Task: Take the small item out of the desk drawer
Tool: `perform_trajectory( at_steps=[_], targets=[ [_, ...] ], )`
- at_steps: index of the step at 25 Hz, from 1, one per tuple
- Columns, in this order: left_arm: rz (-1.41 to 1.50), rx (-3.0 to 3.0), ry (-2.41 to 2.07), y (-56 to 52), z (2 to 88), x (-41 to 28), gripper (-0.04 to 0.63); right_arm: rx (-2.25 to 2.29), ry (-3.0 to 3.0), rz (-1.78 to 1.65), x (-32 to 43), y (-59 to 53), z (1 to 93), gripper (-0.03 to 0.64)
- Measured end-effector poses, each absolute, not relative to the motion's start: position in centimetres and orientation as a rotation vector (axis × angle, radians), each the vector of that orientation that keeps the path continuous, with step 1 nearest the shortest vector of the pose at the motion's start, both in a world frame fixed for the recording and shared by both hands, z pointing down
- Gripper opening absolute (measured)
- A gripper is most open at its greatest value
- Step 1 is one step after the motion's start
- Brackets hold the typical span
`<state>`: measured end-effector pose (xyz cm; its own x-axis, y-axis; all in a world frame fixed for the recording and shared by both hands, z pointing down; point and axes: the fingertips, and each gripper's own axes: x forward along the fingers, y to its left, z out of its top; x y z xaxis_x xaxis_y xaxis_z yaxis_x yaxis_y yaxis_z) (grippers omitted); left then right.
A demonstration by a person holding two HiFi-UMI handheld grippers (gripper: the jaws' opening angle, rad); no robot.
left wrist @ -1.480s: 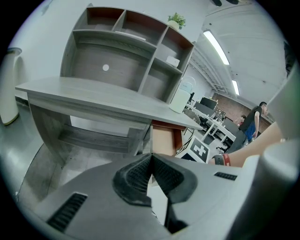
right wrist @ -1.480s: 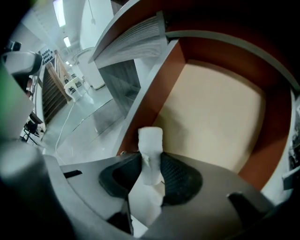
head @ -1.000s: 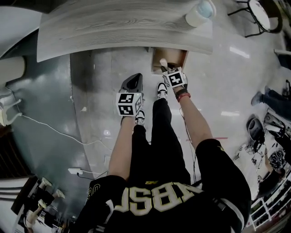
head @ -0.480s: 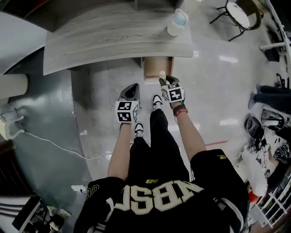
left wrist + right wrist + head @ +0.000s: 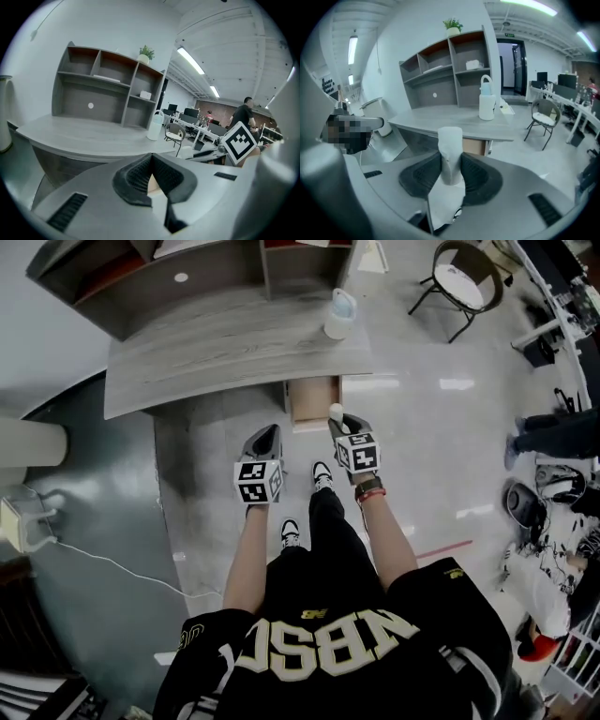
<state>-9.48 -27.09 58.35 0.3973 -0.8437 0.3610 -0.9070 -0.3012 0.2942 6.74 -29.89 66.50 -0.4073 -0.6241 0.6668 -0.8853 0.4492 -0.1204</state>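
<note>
Small item [image 5: 450, 140] now out of drawer [image 5: 309, 401], in right hand-held gripper [image 5: 451, 165]

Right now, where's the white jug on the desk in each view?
Head view: jug upper centre, at the desk's right end.
Left gripper view: jug at centre, by the shelf unit's right edge.
Right gripper view: jug right of centre, up-right of the clamped white item.
Shared landmark: the shelf unit, behind the jug in all three.
</note>
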Motion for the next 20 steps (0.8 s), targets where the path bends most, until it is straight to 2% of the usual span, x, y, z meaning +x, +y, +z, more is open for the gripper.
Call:
perform_trajectory(
  at_steps=[20],
  targets=[
    [-0.018,2.464,-1.607,-24.3,44.9,-9.9,0.012,1.505,-2.406,0.361,6.1,-25.4,49.7,0.133]
  ],
)
